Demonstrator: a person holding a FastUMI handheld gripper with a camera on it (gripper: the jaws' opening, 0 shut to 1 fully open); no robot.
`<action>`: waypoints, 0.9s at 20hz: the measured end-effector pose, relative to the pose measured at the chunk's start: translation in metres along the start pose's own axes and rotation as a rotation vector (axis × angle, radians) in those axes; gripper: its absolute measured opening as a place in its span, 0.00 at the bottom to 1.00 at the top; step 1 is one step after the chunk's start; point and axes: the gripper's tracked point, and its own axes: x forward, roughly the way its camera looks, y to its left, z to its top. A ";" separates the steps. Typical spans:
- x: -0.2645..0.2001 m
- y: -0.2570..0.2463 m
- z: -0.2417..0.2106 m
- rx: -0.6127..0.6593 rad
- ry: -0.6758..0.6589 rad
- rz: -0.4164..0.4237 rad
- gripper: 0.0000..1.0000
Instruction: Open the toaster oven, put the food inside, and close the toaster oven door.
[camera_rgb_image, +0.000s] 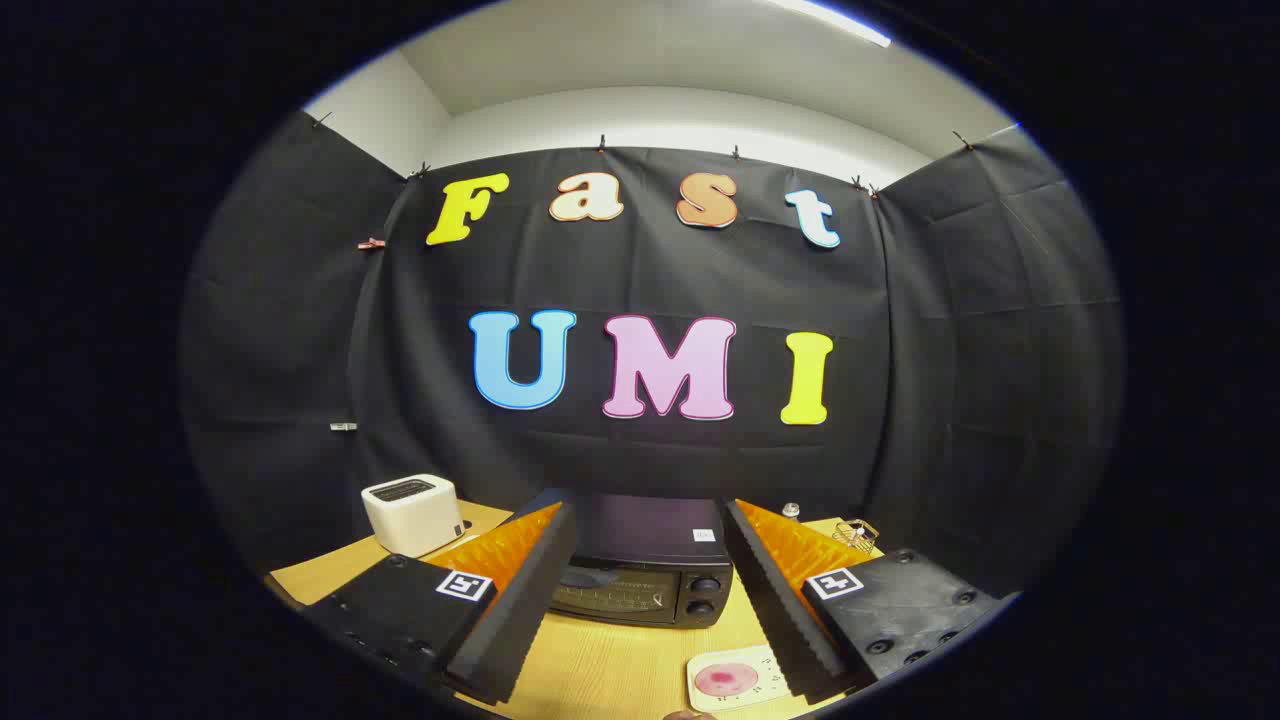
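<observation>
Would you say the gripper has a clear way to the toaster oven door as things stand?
Probably yes: the gripper is open and the toaster oven sits just ahead between its fingers, door shut, only bare table between.

We are holding the gripper with fingers spread wide, gripping nothing, above the light wooden table. Beyond them the black toaster oven is sitting closed, a white boxy toaster standing left of it, a white plate with pink food lying near the right finger.
</observation>
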 end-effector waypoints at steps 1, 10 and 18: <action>-0.001 0.002 0.000 0.003 0.000 0.005 0.98; -0.003 0.010 -0.004 0.020 0.010 0.027 0.98; 0.011 0.006 -0.027 0.040 0.057 0.001 0.98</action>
